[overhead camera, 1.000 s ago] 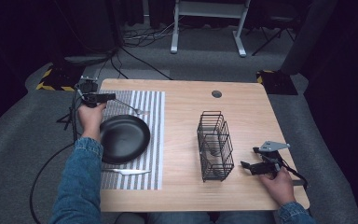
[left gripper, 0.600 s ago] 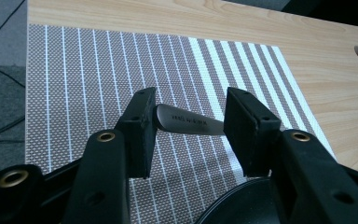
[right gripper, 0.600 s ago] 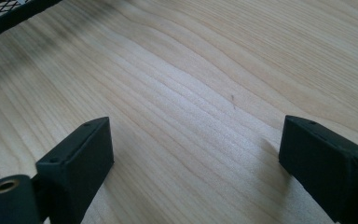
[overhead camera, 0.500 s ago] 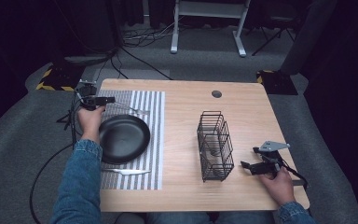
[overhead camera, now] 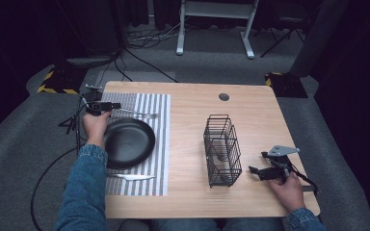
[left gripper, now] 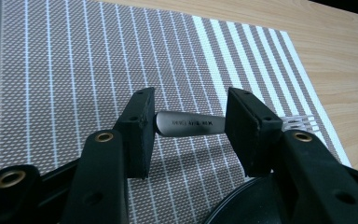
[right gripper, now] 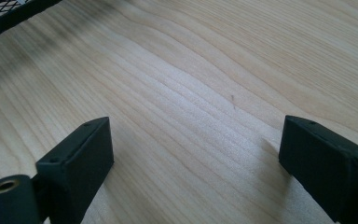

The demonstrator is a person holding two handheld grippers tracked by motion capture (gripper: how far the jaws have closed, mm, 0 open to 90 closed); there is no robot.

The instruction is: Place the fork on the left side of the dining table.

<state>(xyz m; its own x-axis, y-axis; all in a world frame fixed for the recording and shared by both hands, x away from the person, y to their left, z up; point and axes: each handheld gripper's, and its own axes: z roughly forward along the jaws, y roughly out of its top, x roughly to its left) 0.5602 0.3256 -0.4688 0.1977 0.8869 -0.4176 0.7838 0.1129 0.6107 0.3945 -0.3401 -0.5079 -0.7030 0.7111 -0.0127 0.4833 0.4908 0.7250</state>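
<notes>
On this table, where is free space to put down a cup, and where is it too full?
Free: the bare wood between the striped placemat and the wire basket, and the far strip around the cable hole. Crowded: the placemat, which carries the black plate, fork and knife.

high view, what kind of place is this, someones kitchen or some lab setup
Probably a lab or studio set up for recording, not a kitchen. A lone wooden table stands on grey carpet amid dark curtains, cables trail over the floor, and yellow-black hazard tape marks floor corners. The place setting looks staged.
</notes>
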